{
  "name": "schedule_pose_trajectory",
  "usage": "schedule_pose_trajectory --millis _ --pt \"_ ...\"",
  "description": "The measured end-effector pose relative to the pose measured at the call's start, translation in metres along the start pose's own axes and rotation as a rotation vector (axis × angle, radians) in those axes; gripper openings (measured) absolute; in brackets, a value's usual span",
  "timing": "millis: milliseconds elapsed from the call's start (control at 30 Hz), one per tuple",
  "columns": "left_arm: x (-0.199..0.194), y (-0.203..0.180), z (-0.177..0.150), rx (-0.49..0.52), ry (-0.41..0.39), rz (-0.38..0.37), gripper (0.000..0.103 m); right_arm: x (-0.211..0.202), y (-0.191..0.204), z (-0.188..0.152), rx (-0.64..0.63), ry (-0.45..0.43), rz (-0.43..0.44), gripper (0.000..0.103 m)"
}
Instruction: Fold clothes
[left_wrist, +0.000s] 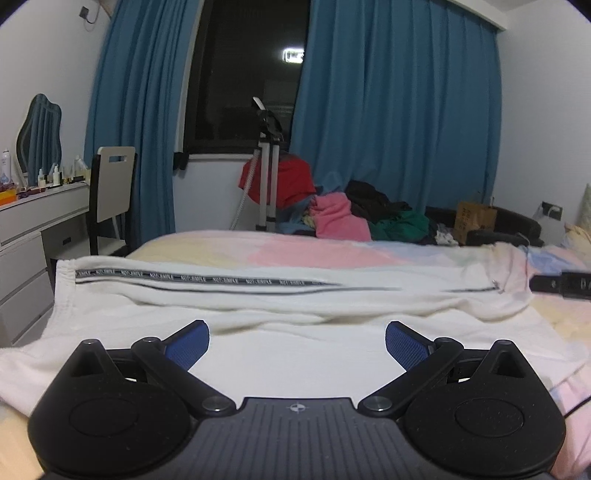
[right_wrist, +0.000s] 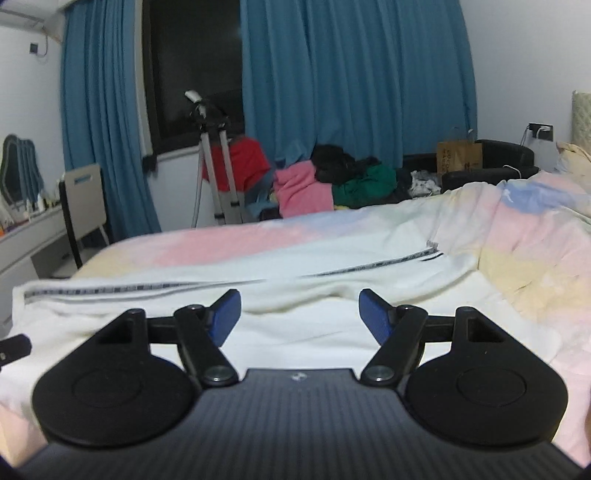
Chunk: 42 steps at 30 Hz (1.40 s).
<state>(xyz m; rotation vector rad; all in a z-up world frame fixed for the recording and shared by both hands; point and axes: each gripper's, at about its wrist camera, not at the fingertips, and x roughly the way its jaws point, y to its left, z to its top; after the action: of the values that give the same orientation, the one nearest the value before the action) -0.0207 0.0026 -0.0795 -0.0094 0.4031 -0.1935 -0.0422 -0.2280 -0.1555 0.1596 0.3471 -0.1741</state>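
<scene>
A white garment (left_wrist: 280, 302) with a black-and-white patterned stripe lies spread lengthwise across the pastel bed sheet (left_wrist: 280, 254). It also shows in the right wrist view (right_wrist: 317, 288). My left gripper (left_wrist: 297, 341) is open and empty, just above the garment's near part. My right gripper (right_wrist: 300, 314) is open and empty, also low over the garment's near part. The tip of the right gripper shows at the right edge of the left wrist view (left_wrist: 561, 284), and the left gripper's tip shows at the left edge of the right wrist view (right_wrist: 14, 349).
A pile of clothes (left_wrist: 354, 214), pink, red, green and black, lies beyond the bed's far edge beside a tripod (left_wrist: 267, 166). A white desk (left_wrist: 33, 225) and chair (left_wrist: 110, 192) stand at the left. Blue curtains (left_wrist: 388, 110) hang behind. A paper bag (right_wrist: 460, 157) stands at the right.
</scene>
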Motion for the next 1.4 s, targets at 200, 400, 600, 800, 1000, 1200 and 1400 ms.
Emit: schedule_pose_trajectory --millis 200,400,600,800,1000,1200,1400 --pt "0.016 0.025 -0.009 -0.183 0.157 0.028 0.102 -0.004 -0.004 -0.004 0.035 -0.007 -0.011 0.072" --pt "0.015 0.073 -0.006 -0.315 0.222 0.112 0.102 -0.003 -0.009 -0.008 0.044 0.007 -0.001 0.072" --pt "0.006 0.136 -0.009 -0.556 0.317 0.197 0.103 0.001 -0.011 -0.012 0.023 0.022 0.018 0.072" --pt "0.010 0.198 -0.018 -0.751 0.404 0.312 0.102 0.008 -0.017 -0.014 0.036 0.056 0.021 0.072" --pt "0.022 0.248 -0.025 -0.893 0.478 0.382 0.095 0.015 -0.020 -0.017 0.041 0.083 0.027 0.072" --pt "0.039 0.278 -0.022 -0.895 0.492 0.394 0.074 0.025 -0.020 -0.021 0.042 0.126 0.009 0.072" --pt "0.038 0.289 -0.025 -0.929 0.453 0.353 0.043 0.034 -0.031 -0.017 0.050 0.128 -0.072 0.072"
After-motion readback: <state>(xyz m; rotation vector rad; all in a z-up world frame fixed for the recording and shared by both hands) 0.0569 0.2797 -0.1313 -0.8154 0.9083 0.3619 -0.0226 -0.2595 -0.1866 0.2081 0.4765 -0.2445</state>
